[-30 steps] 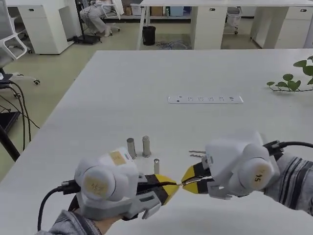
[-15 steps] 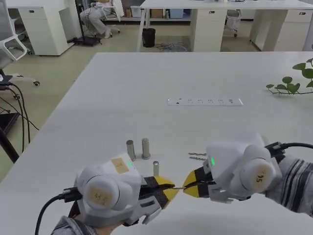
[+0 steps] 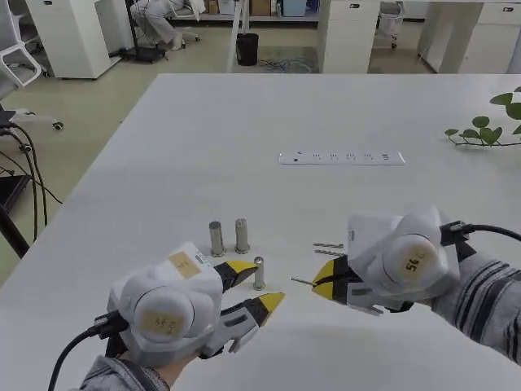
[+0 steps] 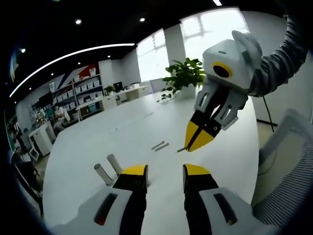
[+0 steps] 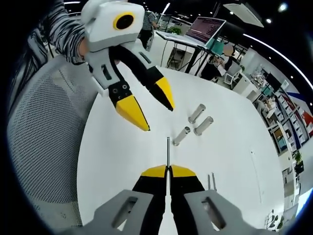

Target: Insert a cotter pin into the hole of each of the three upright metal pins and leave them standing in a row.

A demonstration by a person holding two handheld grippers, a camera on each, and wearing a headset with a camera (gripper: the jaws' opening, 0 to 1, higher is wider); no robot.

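Observation:
Three short metal pins stand upright on the white table: two side by side (image 3: 216,238) (image 3: 242,235) and a third (image 3: 259,273) nearer me. My left gripper (image 3: 259,283) is open, its yellow fingertips either side of that third pin, nothing held. My right gripper (image 3: 330,287) is shut on a thin cotter pin (image 3: 303,282) that points left toward the third pin. In the right gripper view the cotter pin (image 5: 168,152) sticks out past the shut jaws toward the metal pins (image 5: 182,135). In the left gripper view the right gripper (image 4: 199,138) hangs above the open left gripper (image 4: 164,171).
Two spare cotter pins (image 3: 328,248) lie on the table just right of the metal pins. A white power strip (image 3: 342,157) lies farther back, and a plant sprig (image 3: 480,130) at the right edge. Desks, chairs and a seated person are beyond the table.
My left gripper has opened and let go of the cotter pin it shared with the right gripper. The right gripper keeps the pin and has drawn slightly right.

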